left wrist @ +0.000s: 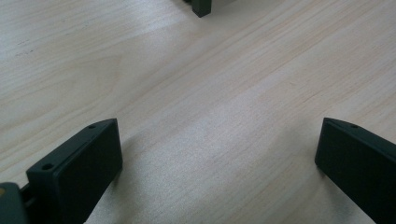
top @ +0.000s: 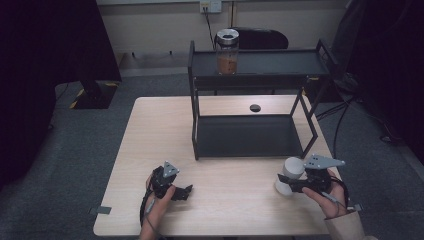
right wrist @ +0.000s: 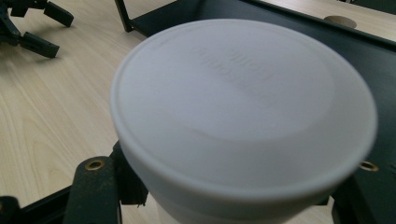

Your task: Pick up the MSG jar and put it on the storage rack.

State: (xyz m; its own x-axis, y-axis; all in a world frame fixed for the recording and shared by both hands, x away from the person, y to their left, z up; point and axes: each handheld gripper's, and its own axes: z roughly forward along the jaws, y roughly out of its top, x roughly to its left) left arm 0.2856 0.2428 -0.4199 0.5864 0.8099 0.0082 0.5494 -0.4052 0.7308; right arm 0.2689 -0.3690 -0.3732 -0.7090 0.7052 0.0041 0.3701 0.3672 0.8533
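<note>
A white cylindrical container point(top: 291, 171) with a flat white lid point(right wrist: 243, 107) stands near the table's front right, just in front of the black shelf. My right gripper point(top: 287, 184) is shut on it, a black jaw pressing on each side below the lid. My left gripper point(top: 184, 192) rests at the front left of the table point(top: 225, 200), jaws spread wide. In the left gripper view its fingers point(left wrist: 88, 158) frame bare wood and nothing lies between them. The left gripper point(right wrist: 32, 28) also lies farther off in the right gripper view.
A black two-tier shelf point(top: 250, 135) stands at the table's back half, with a glass jar point(top: 227, 51) of brown contents on its top tier. A small black disc point(top: 255, 107) lies on the table behind the lower tier. A shelf foot point(left wrist: 201, 7) is ahead of the left gripper.
</note>
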